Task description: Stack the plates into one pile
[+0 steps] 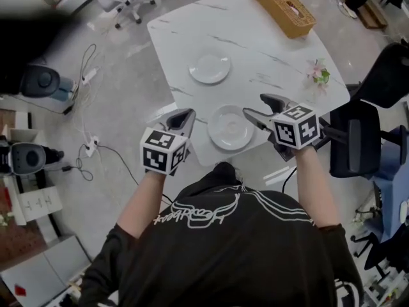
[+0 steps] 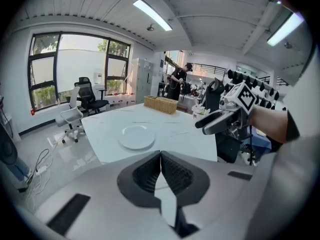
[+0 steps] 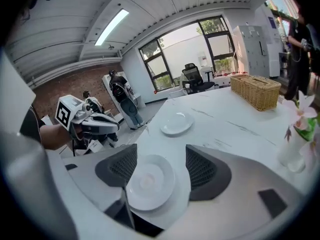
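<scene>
Plates, two of them and both white, lie apart on the white marbled table (image 1: 268, 50), not stacked. The near plate (image 1: 230, 127) sits close to the table edge, between the two grippers: just to the right of the left gripper (image 1: 185, 117) and just to the left of the right gripper (image 1: 254, 105). The far plate (image 1: 209, 66) lies well ahead of both tools, further in on the tabletop.

In the right gripper view, the right gripper (image 3: 160, 156) has its jaws wide apart, and the near plate (image 3: 149, 182) shows in the gap between them, flat on the table and lower than the jaws. No view settles whether a jaw touches its rim. Beyond the jaw tips and a little to the right lies the far plate (image 3: 176, 124), and off to the left the left gripper (image 3: 107, 125) hangs beside the table edge.

In the left gripper view, the left gripper (image 2: 160, 156) has its jaws together at the tips, with nothing clamped. The far plate (image 2: 137, 136) lies ahead of it and slightly left; the right gripper (image 2: 202, 123) hangs to the right, above the table.

A wicker basket (image 1: 284, 8) stands at the far side of the table, beyond both plates, and a small vase of flowers (image 1: 318, 74) stands just ahead of the right gripper, near the right-hand edge.
</scene>
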`<state>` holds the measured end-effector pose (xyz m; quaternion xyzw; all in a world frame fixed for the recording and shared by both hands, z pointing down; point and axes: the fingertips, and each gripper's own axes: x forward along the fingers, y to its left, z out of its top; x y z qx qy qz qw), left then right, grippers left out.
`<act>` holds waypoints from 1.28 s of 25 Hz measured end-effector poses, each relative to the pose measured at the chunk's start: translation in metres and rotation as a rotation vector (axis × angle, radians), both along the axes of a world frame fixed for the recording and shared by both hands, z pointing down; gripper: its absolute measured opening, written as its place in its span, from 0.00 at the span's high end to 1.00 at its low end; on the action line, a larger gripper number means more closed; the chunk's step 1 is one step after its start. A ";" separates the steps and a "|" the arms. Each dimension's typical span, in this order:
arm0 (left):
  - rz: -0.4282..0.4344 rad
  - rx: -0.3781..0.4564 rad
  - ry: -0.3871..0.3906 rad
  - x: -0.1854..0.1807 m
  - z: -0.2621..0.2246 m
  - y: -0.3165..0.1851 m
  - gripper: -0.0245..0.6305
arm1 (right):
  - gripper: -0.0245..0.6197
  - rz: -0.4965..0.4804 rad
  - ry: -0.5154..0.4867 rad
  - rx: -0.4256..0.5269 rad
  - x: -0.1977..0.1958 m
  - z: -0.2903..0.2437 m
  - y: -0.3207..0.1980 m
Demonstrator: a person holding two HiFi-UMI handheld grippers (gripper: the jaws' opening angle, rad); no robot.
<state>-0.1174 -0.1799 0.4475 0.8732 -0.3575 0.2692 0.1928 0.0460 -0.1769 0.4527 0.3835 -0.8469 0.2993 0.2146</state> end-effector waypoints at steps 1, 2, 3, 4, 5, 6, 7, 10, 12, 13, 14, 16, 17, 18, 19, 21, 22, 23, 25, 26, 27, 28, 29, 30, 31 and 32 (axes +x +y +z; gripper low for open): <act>0.006 -0.006 -0.006 0.001 0.003 -0.009 0.93 | 0.47 0.002 0.000 -0.015 -0.002 0.002 -0.006; 0.014 -0.014 -0.011 0.002 0.005 -0.017 0.93 | 0.47 0.003 0.001 -0.031 -0.004 0.005 -0.010; 0.024 -0.020 -0.015 0.004 0.007 -0.025 0.93 | 0.47 0.005 0.007 -0.044 -0.005 0.007 -0.016; 0.033 -0.026 -0.017 0.005 0.010 -0.033 0.93 | 0.47 0.008 0.017 -0.055 -0.006 0.010 -0.022; 0.042 -0.031 -0.020 0.005 0.012 -0.042 0.93 | 0.47 0.012 0.029 -0.065 -0.007 0.013 -0.029; 0.050 -0.036 -0.024 0.005 0.016 -0.051 0.93 | 0.47 0.014 0.043 -0.074 -0.008 0.016 -0.036; 0.055 -0.041 -0.030 0.004 0.020 -0.060 0.93 | 0.47 0.017 0.056 -0.083 -0.009 0.020 -0.044; 0.066 -0.055 -0.061 0.000 0.033 -0.089 0.93 | 0.47 0.029 0.098 -0.101 -0.009 0.031 -0.065; 0.068 -0.061 -0.082 -0.002 0.044 -0.110 0.93 | 0.47 0.030 0.116 -0.107 -0.010 0.036 -0.079; 0.068 -0.066 -0.092 -0.004 0.050 -0.119 0.93 | 0.47 0.030 0.120 -0.109 -0.012 0.038 -0.085; 0.068 -0.075 -0.101 -0.005 0.056 -0.127 0.93 | 0.47 0.030 0.123 -0.111 -0.014 0.040 -0.089; 0.073 -0.097 -0.118 -0.006 0.068 -0.140 0.93 | 0.47 0.034 0.130 -0.117 -0.016 0.043 -0.098; 0.077 -0.107 -0.126 -0.006 0.074 -0.146 0.93 | 0.47 0.039 0.132 -0.119 -0.016 0.044 -0.104; 0.083 -0.115 -0.134 -0.005 0.078 -0.153 0.93 | 0.47 0.046 0.133 -0.119 -0.016 0.044 -0.111; 0.091 -0.125 -0.143 -0.005 0.083 -0.158 0.93 | 0.47 0.053 0.133 -0.121 -0.016 0.045 -0.118; 0.109 -0.149 -0.159 -0.003 0.092 -0.165 0.93 | 0.47 0.055 0.131 -0.129 -0.019 0.049 -0.129; 0.114 -0.159 -0.164 -0.002 0.096 -0.167 0.93 | 0.47 0.051 0.130 -0.135 -0.021 0.052 -0.133; 0.116 -0.167 -0.167 -0.001 0.100 -0.170 0.93 | 0.47 0.044 0.128 -0.142 -0.024 0.055 -0.138; 0.115 -0.175 -0.167 0.000 0.105 -0.177 0.93 | 0.47 0.033 0.127 -0.154 -0.029 0.061 -0.145; 0.114 -0.176 -0.167 0.001 0.107 -0.180 0.93 | 0.47 0.030 0.130 -0.160 -0.031 0.064 -0.147; 0.114 -0.177 -0.171 0.001 0.109 -0.182 0.93 | 0.47 0.027 0.136 -0.164 -0.032 0.068 -0.148; 0.117 -0.179 -0.176 0.001 0.111 -0.184 0.93 | 0.47 0.025 0.141 -0.168 -0.032 0.071 -0.149; 0.122 -0.184 -0.184 0.002 0.113 -0.186 0.93 | 0.47 0.023 0.143 -0.171 -0.032 0.075 -0.150; 0.125 -0.186 -0.191 0.002 0.115 -0.188 0.93 | 0.47 0.024 0.141 -0.176 -0.031 0.078 -0.151; 0.125 -0.186 -0.197 0.003 0.116 -0.189 0.93 | 0.47 0.029 0.134 -0.182 -0.031 0.080 -0.152; 0.124 -0.185 -0.199 0.002 0.116 -0.190 0.93 | 0.47 0.034 0.125 -0.190 -0.031 0.081 -0.153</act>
